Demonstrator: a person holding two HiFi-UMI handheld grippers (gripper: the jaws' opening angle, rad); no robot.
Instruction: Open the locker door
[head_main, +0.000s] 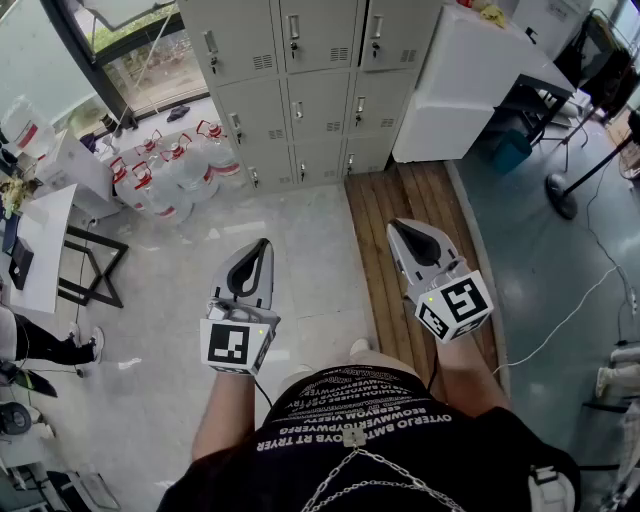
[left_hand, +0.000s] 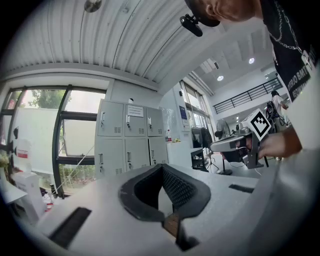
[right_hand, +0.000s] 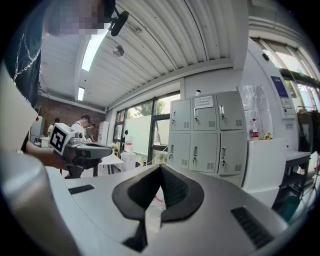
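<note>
Head view: the lockers (head_main: 318, 100) stand well ahead of the left gripper (head_main: 262, 246) and right gripper (head_main: 399, 229), both closed on nothing, the right seemingly slightly nearer.

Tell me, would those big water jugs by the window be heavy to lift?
Probably, if full: the water jugs look big and bulky, though I cannot tell their fill. Their red handles should help. Standing upright close together, they seem unlikely to roll.

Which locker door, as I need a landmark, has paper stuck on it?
The top middle door: white sheet near its upper edge; no other door shows one.
</note>
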